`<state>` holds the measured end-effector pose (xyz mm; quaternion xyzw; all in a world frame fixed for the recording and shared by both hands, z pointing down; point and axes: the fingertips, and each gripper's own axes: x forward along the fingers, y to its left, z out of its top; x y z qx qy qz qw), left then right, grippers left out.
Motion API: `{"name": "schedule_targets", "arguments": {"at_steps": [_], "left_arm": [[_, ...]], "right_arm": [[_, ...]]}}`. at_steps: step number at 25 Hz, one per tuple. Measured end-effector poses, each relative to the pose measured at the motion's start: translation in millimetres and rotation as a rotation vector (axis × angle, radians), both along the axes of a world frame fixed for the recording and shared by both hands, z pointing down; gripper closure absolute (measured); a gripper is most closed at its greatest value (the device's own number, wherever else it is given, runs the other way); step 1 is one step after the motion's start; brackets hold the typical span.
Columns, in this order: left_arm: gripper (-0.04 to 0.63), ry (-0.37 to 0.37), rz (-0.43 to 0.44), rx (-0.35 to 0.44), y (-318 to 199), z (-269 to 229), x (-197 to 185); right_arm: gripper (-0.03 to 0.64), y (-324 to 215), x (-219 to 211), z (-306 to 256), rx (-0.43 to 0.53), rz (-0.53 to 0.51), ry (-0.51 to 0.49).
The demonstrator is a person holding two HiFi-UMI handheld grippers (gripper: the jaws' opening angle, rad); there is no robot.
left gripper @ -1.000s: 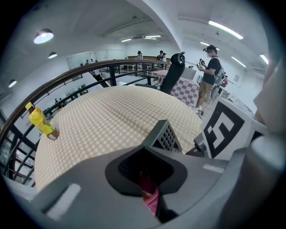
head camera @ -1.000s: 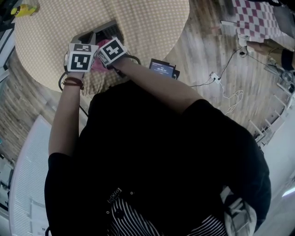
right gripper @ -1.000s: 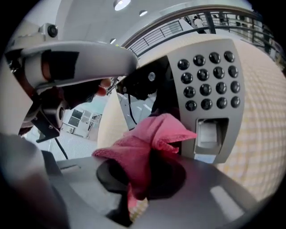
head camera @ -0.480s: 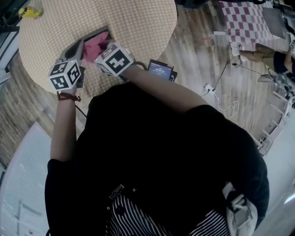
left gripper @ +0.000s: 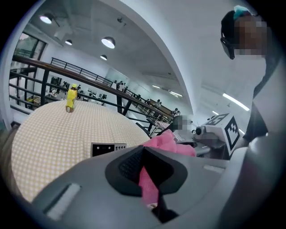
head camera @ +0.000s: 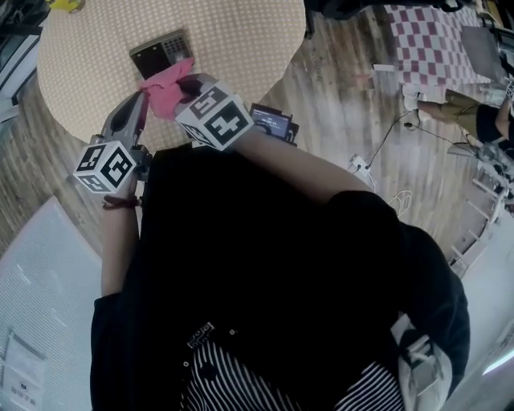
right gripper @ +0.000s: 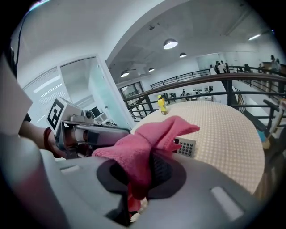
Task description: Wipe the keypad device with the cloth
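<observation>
The dark keypad device lies flat on the round checked table, uncovered; it also shows in the left gripper view and the right gripper view. A pink cloth hangs in the air just in front of it, stretched between both grippers. My left gripper is shut on one end of the cloth. My right gripper is shut on the other end. Each gripper shows in the other's view, the right one and the left one.
A small yellow bottle stands at the table's far edge. A black device with a lit screen sits by the table's near edge under my right arm. Cables and a red-checked cloth lie on the wooden floor.
Both grippers have drawn back from the keypad device toward the person, lifting the pink cloth off it. The left gripper has swung down and left. The device now lies uncovered.
</observation>
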<state>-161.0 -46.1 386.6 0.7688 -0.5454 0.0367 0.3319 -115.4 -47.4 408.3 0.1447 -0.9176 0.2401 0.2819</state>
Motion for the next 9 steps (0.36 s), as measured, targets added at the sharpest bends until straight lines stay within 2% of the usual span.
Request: {"name": "schedule_targets", "arguments": {"at_steps": [2, 9], "left_arm": [[0.591, -0.014, 0.018, 0.008, 15.4, -7.0, 14.0], [0.591, 0.026, 0.058, 0.03, 110.9, -21.9, 38.0]], "right_arm": [[0.555, 15.1, 10.2, -4.9, -0.002, 0.001, -0.003], [0.555, 103.2, 21.5, -22.3, -0.022, 0.05, -0.023]]}}
